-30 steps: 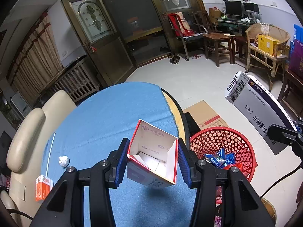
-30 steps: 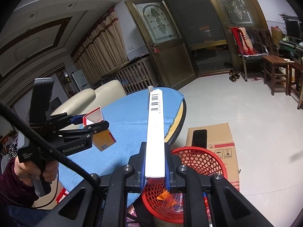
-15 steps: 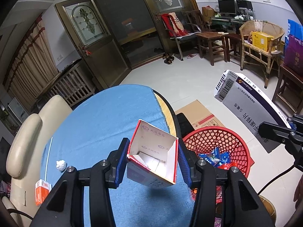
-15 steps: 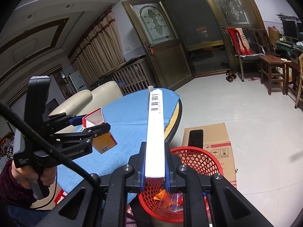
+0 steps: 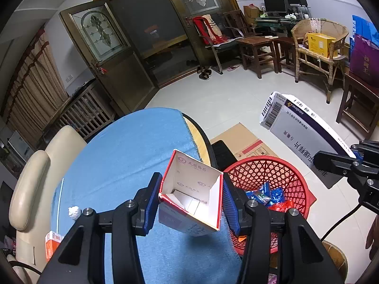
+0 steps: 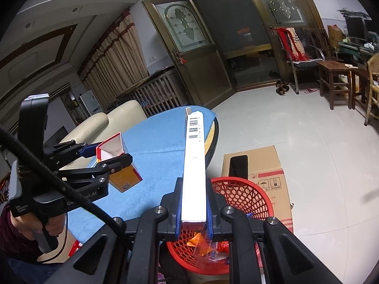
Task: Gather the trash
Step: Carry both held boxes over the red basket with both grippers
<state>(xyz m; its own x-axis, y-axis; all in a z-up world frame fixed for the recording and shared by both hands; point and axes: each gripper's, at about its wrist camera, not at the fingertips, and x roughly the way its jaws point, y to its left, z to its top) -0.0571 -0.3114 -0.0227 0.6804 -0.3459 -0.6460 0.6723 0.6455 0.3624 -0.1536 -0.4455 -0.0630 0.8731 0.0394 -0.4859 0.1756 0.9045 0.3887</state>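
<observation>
My left gripper [image 5: 190,203] is shut on an open red-and-white carton [image 5: 193,195], held above the blue tablecloth edge beside the red mesh basket [image 5: 272,172]. The carton [image 6: 113,151] and left gripper [image 6: 104,156] also show in the right wrist view. My right gripper [image 6: 193,215] is shut on a long flat white box [image 6: 194,163] with a barcode, held over the basket [image 6: 239,196]. That box [image 5: 300,127] shows at the right of the left wrist view, with the right gripper [image 5: 341,158] below it.
The round table has a blue cloth [image 5: 132,161]. A crumpled white paper ball [image 5: 74,211] and an orange-white packet [image 5: 52,242] lie at its left. A flat cardboard box [image 5: 246,142] lies on the floor behind the basket. A cream sofa [image 5: 33,177] stands left.
Both grippers keep their hold. The left view has shifted slightly so the basket sits closer under the carton; the long box has barely moved.
</observation>
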